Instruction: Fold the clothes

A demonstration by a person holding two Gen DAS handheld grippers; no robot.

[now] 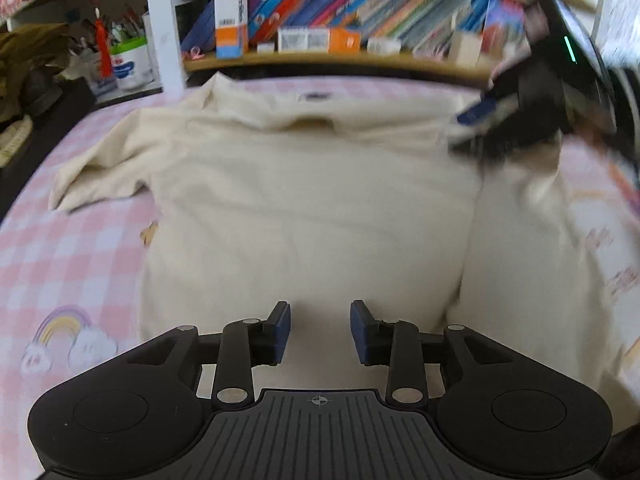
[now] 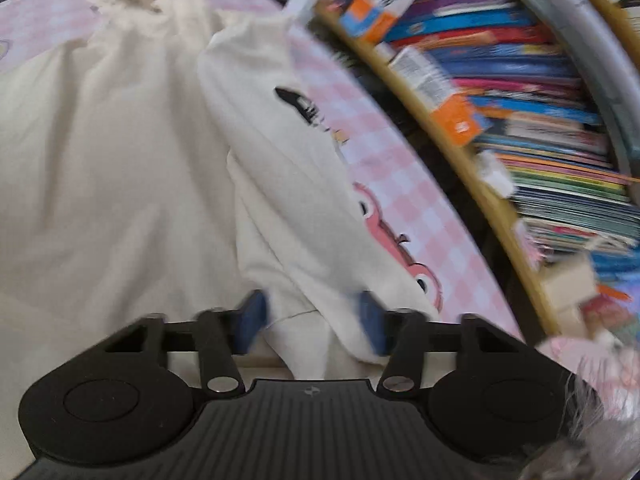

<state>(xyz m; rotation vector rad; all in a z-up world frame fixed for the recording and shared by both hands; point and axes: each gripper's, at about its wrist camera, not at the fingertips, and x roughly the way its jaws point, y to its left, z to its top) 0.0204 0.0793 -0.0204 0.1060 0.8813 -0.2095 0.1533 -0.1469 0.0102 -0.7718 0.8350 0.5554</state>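
A cream shirt lies spread on a pink checked sheet, collar toward the bookshelf, its left sleeve stretched out. My left gripper hovers over the shirt's lower middle, open, with nothing between its pads. The shirt's right side is folded up over the body. My right gripper is a dark blur at that shoulder. In the right wrist view the right gripper has its pads apart, with a fold of the cream shirt lying between them. A black print shows on the folded part.
A bookshelf packed with books and boxes runs close along the sheet's far edge, also the bookshelf at right. A white tub and a dark olive garment sit at far left. A fuzzy sleeve shows at bottom right.
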